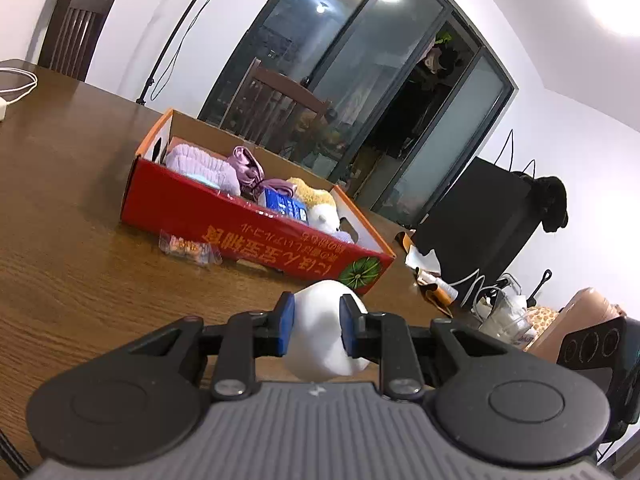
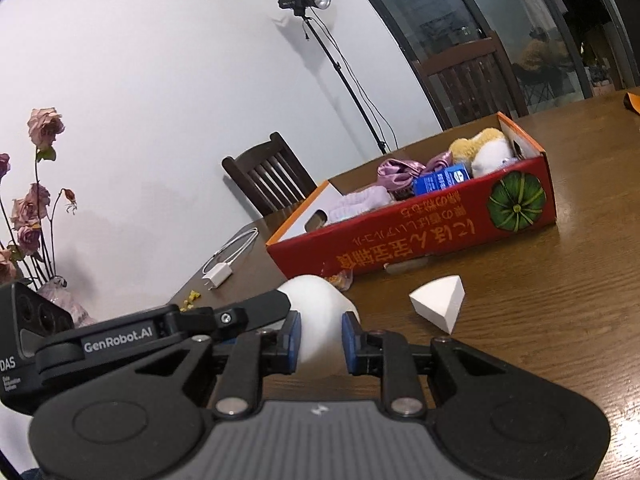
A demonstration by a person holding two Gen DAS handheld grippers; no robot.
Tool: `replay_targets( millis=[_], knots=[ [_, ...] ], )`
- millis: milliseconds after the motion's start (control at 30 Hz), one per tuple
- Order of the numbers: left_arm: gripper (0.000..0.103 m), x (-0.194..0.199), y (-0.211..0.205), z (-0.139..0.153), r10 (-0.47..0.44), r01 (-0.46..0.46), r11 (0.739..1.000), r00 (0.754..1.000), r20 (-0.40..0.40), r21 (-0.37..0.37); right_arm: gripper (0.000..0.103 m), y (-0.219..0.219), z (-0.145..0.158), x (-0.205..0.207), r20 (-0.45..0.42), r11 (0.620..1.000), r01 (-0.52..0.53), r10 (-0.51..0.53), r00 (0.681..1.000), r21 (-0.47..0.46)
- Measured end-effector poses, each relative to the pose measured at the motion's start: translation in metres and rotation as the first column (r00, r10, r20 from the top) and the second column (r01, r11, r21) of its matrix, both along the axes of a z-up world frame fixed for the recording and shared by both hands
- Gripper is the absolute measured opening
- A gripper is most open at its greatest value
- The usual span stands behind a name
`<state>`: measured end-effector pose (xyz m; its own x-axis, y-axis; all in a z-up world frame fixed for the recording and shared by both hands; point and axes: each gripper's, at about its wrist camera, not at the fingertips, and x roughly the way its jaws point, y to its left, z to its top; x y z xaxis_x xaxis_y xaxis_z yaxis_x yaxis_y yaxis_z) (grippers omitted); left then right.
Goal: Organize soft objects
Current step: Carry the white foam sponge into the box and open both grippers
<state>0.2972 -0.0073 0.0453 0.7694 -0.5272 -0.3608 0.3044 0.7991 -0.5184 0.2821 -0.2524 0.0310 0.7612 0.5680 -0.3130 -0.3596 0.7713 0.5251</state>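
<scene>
A red cardboard box (image 1: 256, 236) (image 2: 420, 240) stands on the brown table and holds a lilac towel (image 1: 200, 162), a purple satin cloth (image 1: 248, 166), a blue packet (image 1: 286, 204) and a yellow-white plush toy (image 1: 320, 210). My left gripper (image 1: 316, 326) is shut on a white soft sponge (image 1: 320, 328). My right gripper (image 2: 320, 338) is shut on the same white sponge (image 2: 318, 316), and the left gripper's body (image 2: 120, 334) shows just to its left. A second white wedge-shaped sponge (image 2: 438, 302) lies on the table to the right, in front of the box.
A clear snack packet (image 1: 188, 248) lies against the box front. A white charger and cable (image 2: 228, 258), dried roses in a vase (image 2: 36, 216), chairs (image 2: 272, 172), a light stand (image 2: 340, 64) and clutter at the table's right end (image 1: 440, 284) surround the work area.
</scene>
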Motion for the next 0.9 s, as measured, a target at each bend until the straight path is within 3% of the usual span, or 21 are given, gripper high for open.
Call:
replay_targets(
  millis=[133, 233, 333, 400, 533, 667, 767, 833, 900],
  knots=[
    [0.024, 0.014, -0.003, 0.016, -0.023, 0.023, 1.0, 0.999, 0.033, 0.015, 0.021, -0.005, 0.011, 0.007, 0.011, 1.0, -0.007, 0.007, 1.0, 0.021],
    [0.024, 0.051, -0.005, 0.042, -0.041, 0.04, 0.999, 0.999, 0.032, 0.016, 0.021, -0.01, 0.033, 0.028, 0.045, 1.0, -0.008, 0.007, 0.999, 0.014],
    [0.024, 0.101, -0.008, 0.058, -0.048, 0.047, 0.999, 0.998, 0.028, 0.027, 0.021, -0.014, 0.059, 0.072, 0.055, 1.0, -0.004, 0.004, 0.998, -0.01],
    [0.024, 0.136, -0.008, 0.062, -0.043, 0.043, 0.999, 0.999, -0.02, 0.015, 0.021, -0.015, 0.069, 0.107, 0.029, 1.0, -0.005, 0.005, 1.0, -0.017],
    [0.024, 0.197, -0.008, 0.048, -0.022, 0.024, 1.0, 0.993, -0.117, 0.019, 0.021, -0.015, 0.066, 0.177, -0.084, 1.0, 0.011, -0.011, 0.996, 0.008],
    [0.024, 0.232, -0.01, 0.015, 0.02, -0.001, 0.996, 0.978, -0.206, 0.091, 0.021, 0.001, 0.042, 0.222, -0.195, 0.999, 0.022, -0.031, 0.98, -0.049],
    [0.024, 0.239, -0.009, -0.008, 0.042, 0.0, 0.988, 0.962, -0.269, 0.156, 0.021, 0.011, 0.019, 0.236, -0.256, 0.996, 0.021, -0.042, 0.966, -0.086],
    [0.026, 0.237, -0.008, -0.014, 0.027, 0.022, 0.983, 0.964, -0.263, 0.182, 0.021, 0.013, 0.006, 0.237, -0.284, 0.996, 0.022, -0.048, 0.958, -0.091],
    [0.026, 0.235, -0.007, -0.013, 0.014, 0.035, 0.982, 0.967, -0.254, 0.188, 0.024, 0.017, 0.007, 0.231, -0.257, 0.992, 0.027, -0.058, 0.965, -0.122]
  ],
)
